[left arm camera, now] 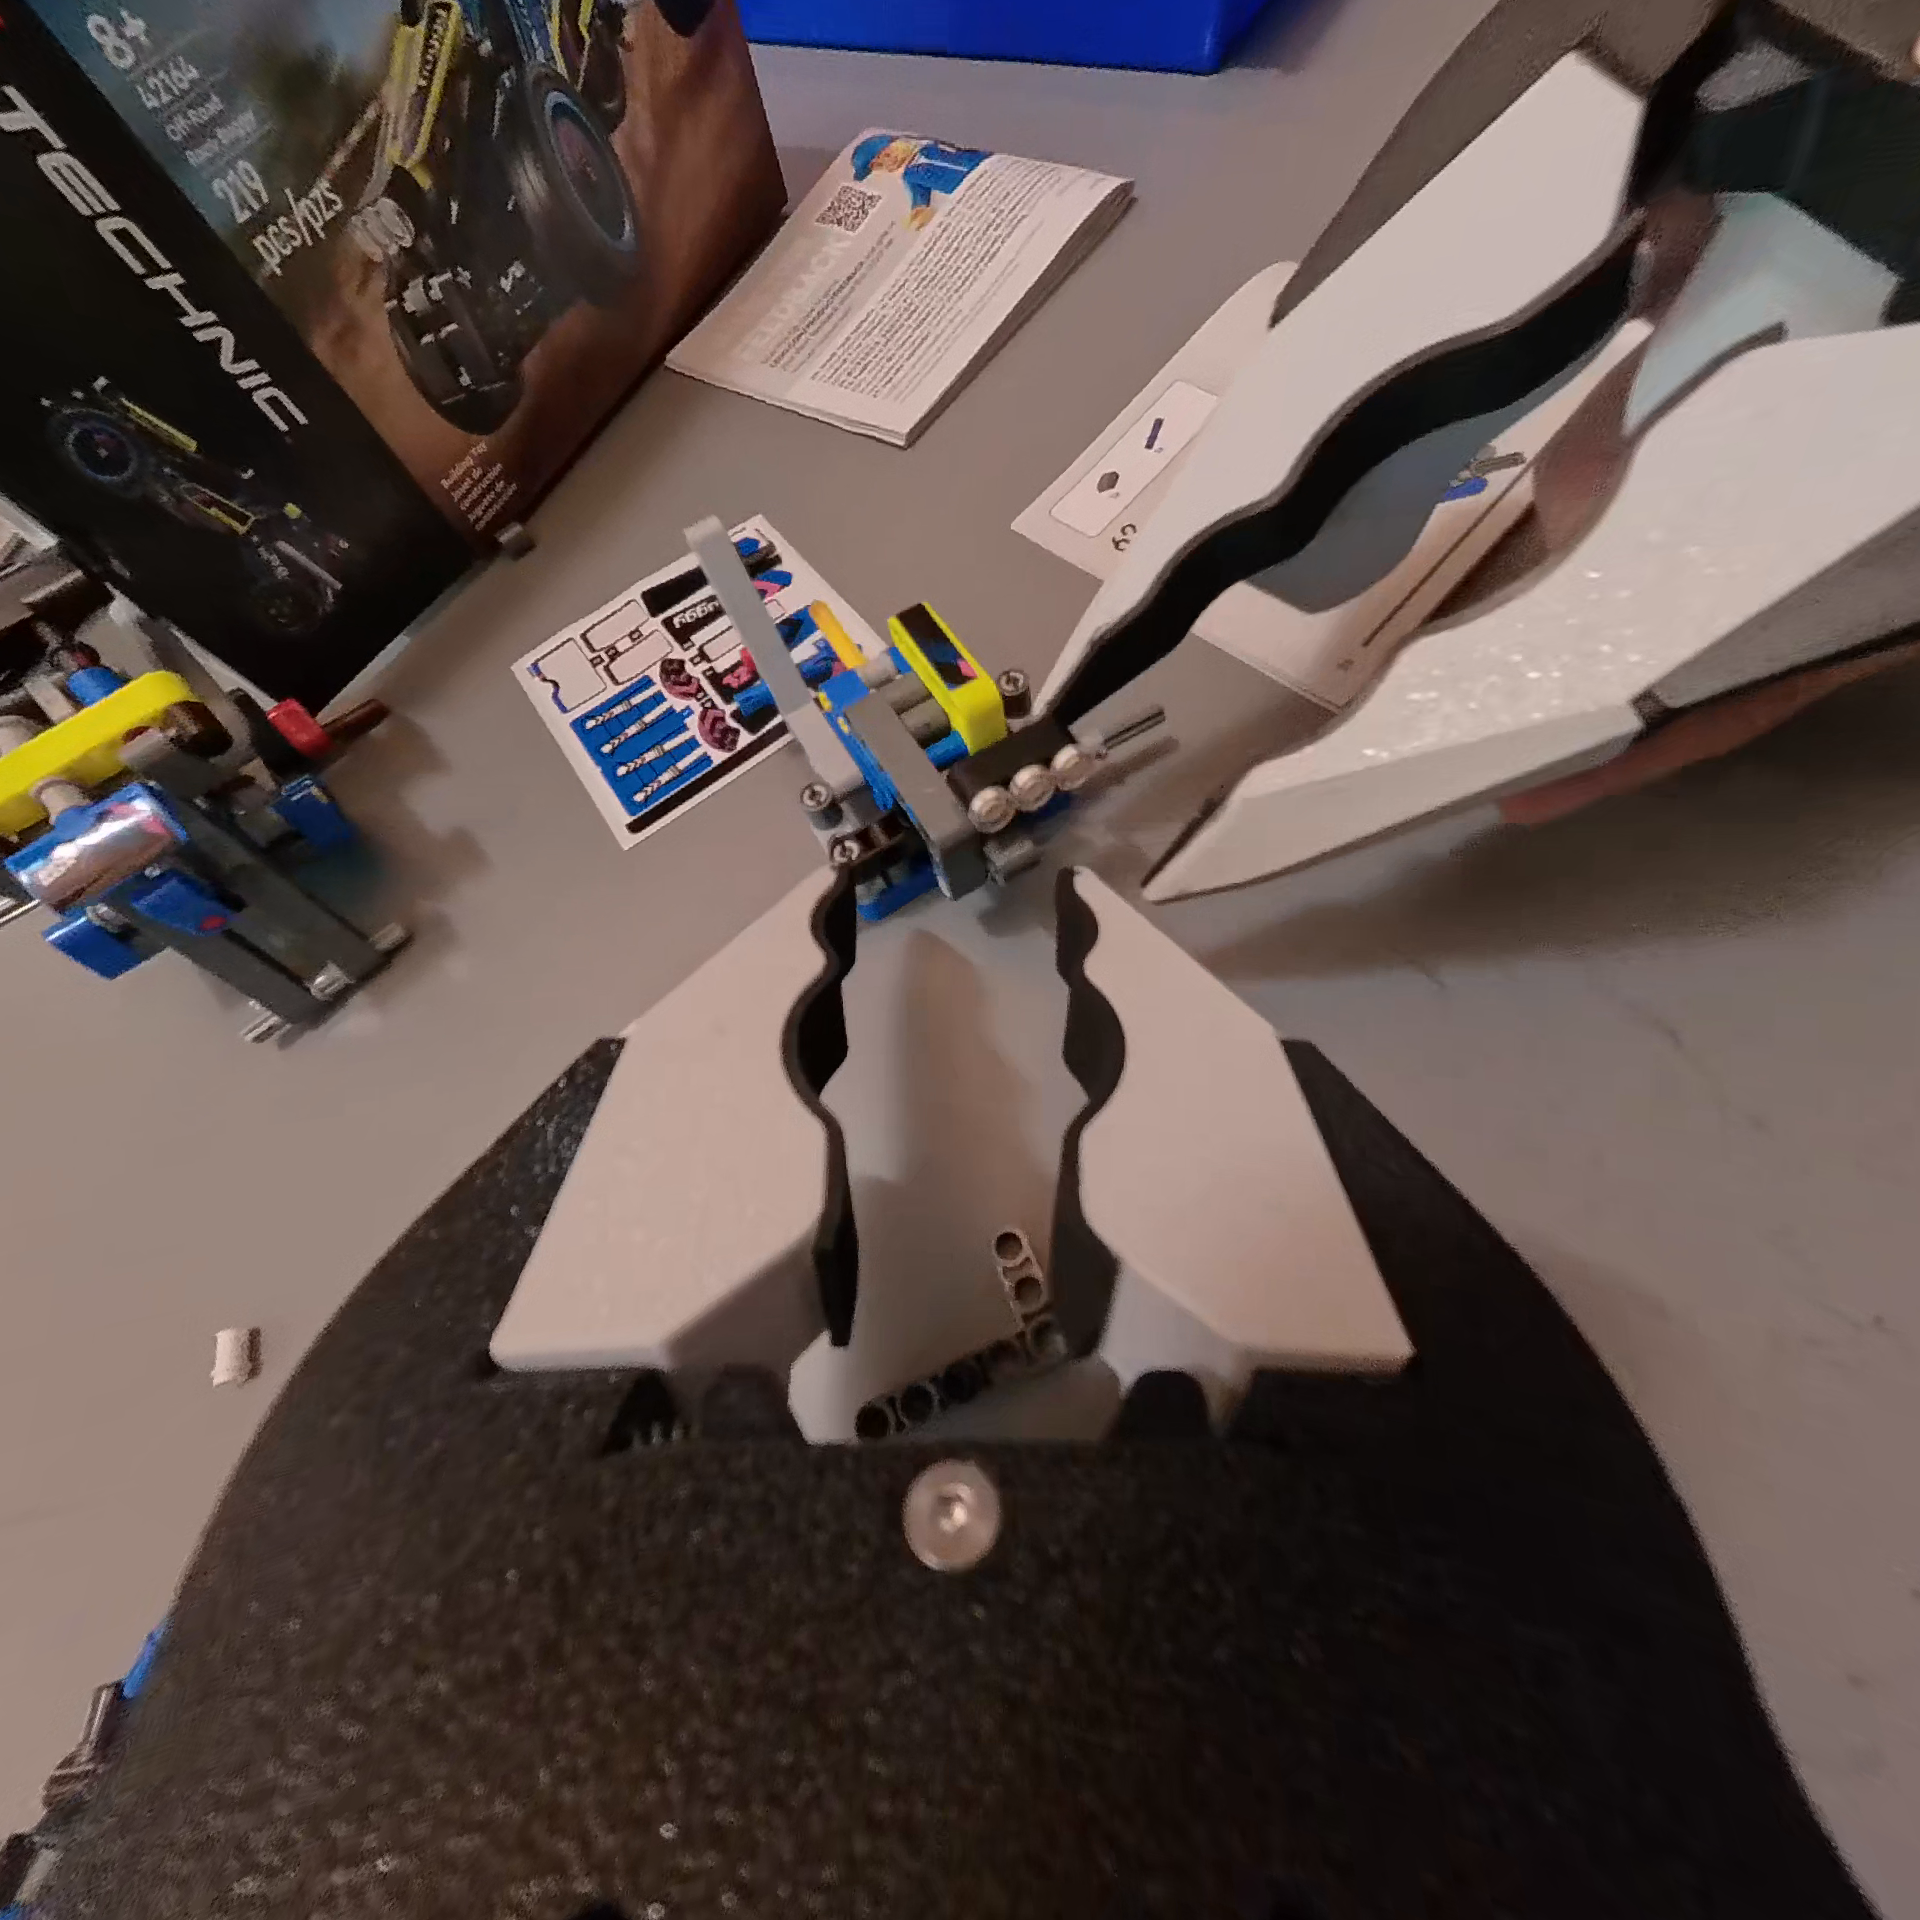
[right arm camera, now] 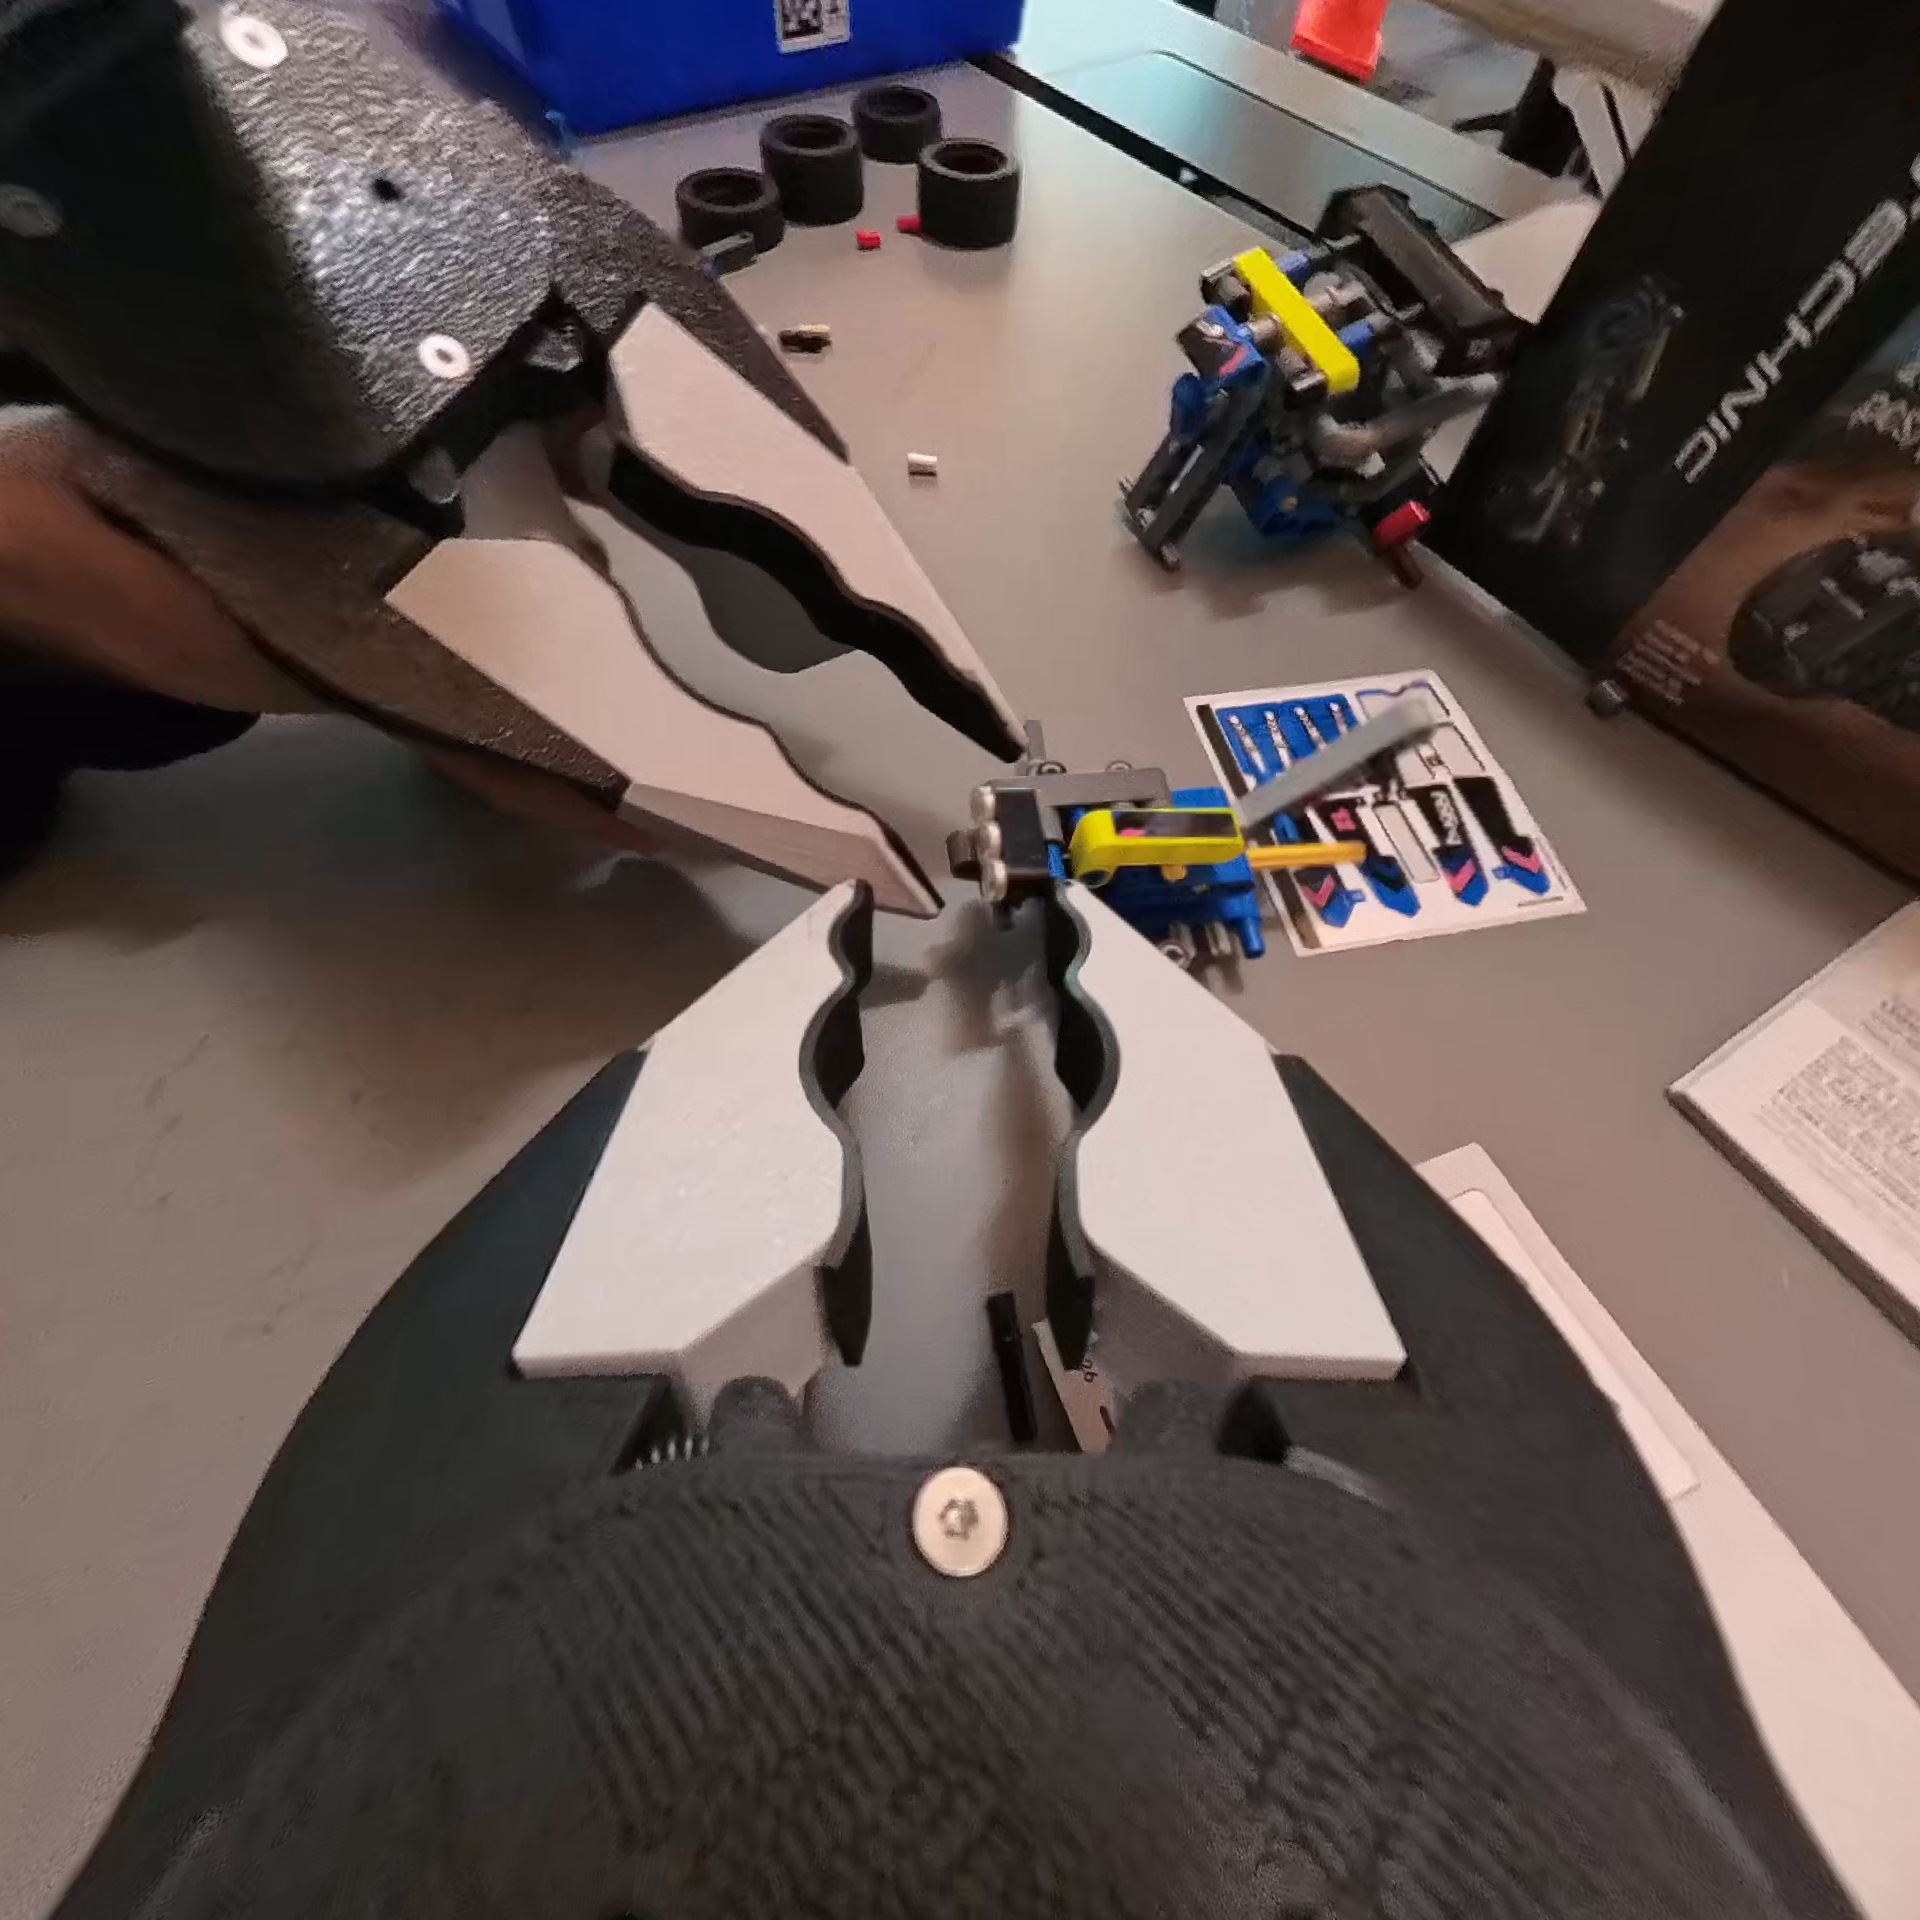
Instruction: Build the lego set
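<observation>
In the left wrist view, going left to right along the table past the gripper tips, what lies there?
Larger blue and yellow assembly → sticker sheet → small blue and yellow assembly → right gripper, open, coming in from the right.

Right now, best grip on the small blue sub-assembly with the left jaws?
Take the small blue sub-assembly by its blue base block, low, from the left gripper's side. The tilted grey beam sticks up on top and the right gripper crowds the black pin end.
</observation>
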Motion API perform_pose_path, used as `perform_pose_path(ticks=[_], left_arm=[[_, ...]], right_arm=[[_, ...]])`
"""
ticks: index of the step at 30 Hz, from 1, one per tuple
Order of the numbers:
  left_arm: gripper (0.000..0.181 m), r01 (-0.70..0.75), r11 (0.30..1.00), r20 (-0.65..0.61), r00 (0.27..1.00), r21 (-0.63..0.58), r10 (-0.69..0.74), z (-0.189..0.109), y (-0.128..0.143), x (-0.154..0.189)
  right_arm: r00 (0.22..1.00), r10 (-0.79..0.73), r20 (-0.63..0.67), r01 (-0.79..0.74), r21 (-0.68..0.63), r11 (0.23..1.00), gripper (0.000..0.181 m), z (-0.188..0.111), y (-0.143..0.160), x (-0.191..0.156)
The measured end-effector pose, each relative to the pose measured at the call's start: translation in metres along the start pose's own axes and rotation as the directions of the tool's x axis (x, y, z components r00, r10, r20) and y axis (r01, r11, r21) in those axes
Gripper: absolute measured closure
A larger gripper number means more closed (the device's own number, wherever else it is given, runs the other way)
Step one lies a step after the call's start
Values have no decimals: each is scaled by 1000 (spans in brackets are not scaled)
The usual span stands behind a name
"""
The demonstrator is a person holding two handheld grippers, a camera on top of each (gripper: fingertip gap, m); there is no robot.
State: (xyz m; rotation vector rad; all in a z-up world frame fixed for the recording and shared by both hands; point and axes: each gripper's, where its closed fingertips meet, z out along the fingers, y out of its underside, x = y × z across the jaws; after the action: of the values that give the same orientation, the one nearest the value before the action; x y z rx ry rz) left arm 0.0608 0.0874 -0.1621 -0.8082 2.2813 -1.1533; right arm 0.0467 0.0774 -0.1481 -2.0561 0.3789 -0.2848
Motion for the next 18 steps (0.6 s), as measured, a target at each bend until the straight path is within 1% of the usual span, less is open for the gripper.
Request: perform_pose_path(ticks=[3,5,7,8,11,13,16,18], left_arm=[[146,0,1000,2,1000,-1,0,0,0,0],[146,-13,1000,4,1000,1,13,0,0,1],[144,-37,999,0,999,4,37,-1,0,4],[145,-46,999,9,999,3,46,-1,-1,4],[147,-51,999,36,998,-10,51,1,0,1],[149,-41,999,57,998,7,41,1,-3,-3],[151,-11,1000,100,995,10,10,-1,-2,-11],[151,9,1000,129,992,-9,-8,-2,2,-17]], right_arm=[[995,-104,-7,104,-20,994,147,-7,0,-3],[991,-129,-28,128,-32,991,151,-15,0,-1],[989,-147,-12,147,-28,989,154,-24,1,-3],[988,-151,-30,149,-39,988,154,-30,4,2],[986,-143,-91,132,-110,985,155,-53,22,24],[982,-142,-126,124,-141,982,156,-71,35,41],[971,-136,-197,101,-181,978,158,-105,53,70],[953,-137,-272,78,-217,973,160,-131,70,94]])
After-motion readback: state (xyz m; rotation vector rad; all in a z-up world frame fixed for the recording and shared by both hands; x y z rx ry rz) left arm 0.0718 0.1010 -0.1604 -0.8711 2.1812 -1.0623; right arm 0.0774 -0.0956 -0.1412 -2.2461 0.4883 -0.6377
